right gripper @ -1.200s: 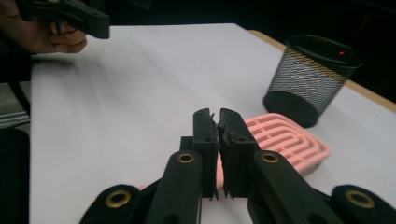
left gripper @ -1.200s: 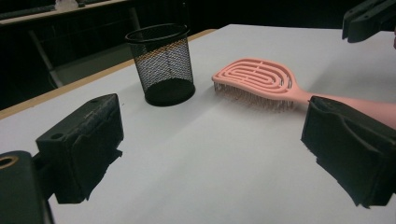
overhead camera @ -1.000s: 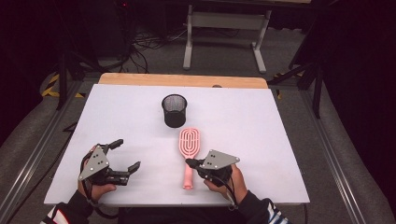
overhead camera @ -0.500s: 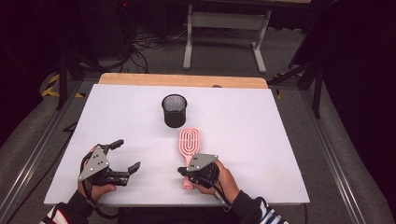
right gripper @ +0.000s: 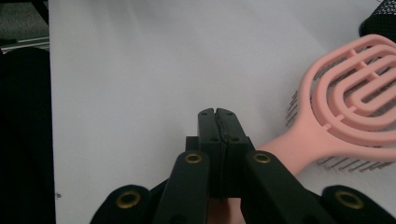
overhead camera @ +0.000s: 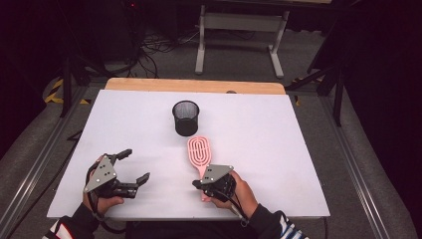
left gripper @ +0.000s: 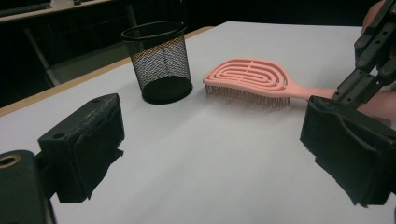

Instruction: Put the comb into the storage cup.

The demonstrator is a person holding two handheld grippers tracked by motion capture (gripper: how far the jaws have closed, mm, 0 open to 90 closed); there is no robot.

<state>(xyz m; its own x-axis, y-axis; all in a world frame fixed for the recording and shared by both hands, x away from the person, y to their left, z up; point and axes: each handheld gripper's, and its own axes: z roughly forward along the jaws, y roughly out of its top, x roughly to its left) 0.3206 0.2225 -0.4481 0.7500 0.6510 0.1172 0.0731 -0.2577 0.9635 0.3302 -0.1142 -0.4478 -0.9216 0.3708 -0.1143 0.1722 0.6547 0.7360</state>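
A pink vented hairbrush [overhead camera: 198, 152] lies bristles down on the white table [overhead camera: 278, 144], its handle pointing at the front edge. My right gripper [overhead camera: 196, 184] sits over the end of that handle, its tips pointing left. In the right gripper view, the right gripper [right gripper: 217, 114] has its jaws pressed together with nothing between them, and the hairbrush [right gripper: 355, 102] handle runs under them to the right. My left gripper [overhead camera: 138, 164] rests open near the front left corner, nothing between its jaws. A black mesh cup [overhead camera: 185, 118] stands upright just beyond the brush head.
The left gripper view looks between the left gripper's [left gripper: 215, 140] open jaws at the mesh cup [left gripper: 159, 60], the hairbrush [left gripper: 250, 77] and the right gripper's linkage [left gripper: 373, 51]. A wooden strip [overhead camera: 194, 85] edges the table's far side. Beyond it stand a metal stand and cables on the floor.
The right hand has shifted a little to the left, from beside the brush handle to over its end. The left gripper, brush and cup have not moved.
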